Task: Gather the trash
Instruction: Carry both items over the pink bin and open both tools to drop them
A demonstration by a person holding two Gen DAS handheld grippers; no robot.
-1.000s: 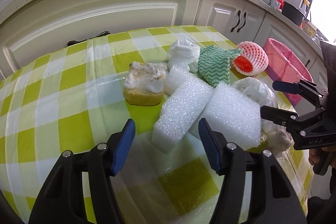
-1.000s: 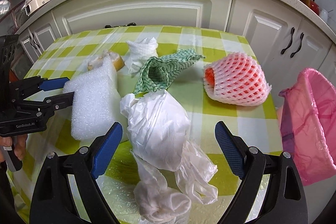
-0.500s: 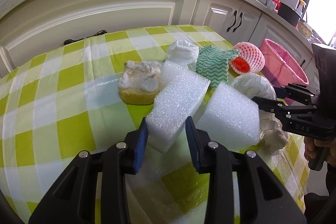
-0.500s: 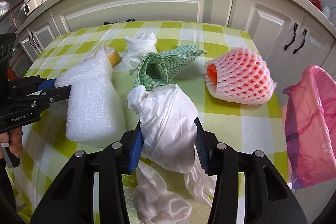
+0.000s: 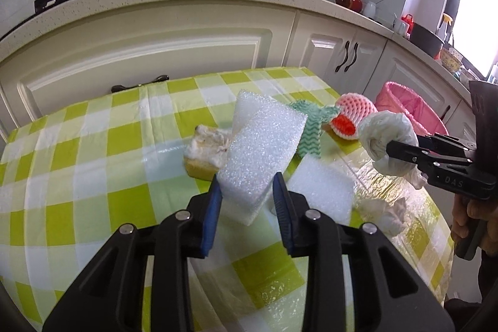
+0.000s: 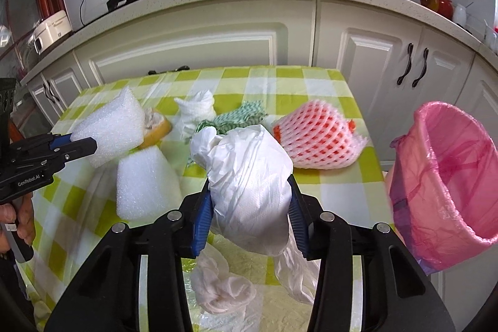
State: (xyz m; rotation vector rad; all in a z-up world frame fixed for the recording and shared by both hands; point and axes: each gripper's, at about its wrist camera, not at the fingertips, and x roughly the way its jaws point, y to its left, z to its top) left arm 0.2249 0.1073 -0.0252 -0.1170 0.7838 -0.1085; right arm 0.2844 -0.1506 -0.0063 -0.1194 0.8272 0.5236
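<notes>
In the left wrist view my left gripper (image 5: 247,181) has its blue pads pressed on a white foam block (image 5: 261,151) and is still closing; the block hangs tilted above the checked table (image 5: 77,151). A second foam block (image 5: 323,189) lies on the table just right of it. My right gripper (image 6: 249,185) is shut on a bulging white plastic bag (image 6: 249,176), lifted off the cloth. The pink-lined trash bin (image 6: 448,176) stands beside the table's right edge. From the right wrist, the left gripper (image 6: 84,145) and its block (image 6: 112,126) show at far left.
On the table lie a red fruit in a pink foam net (image 6: 314,139), a green zigzag cloth (image 6: 242,114), a crumpled white paper (image 6: 199,108), a yellow sponge topped with white fluff (image 5: 205,151) and crumpled tissue (image 6: 224,288). Kitchen cabinets stand behind.
Both grippers closed from wide open, the left on the foam block, the right on the white bag. Both then rose, lifting their loads off the table.
</notes>
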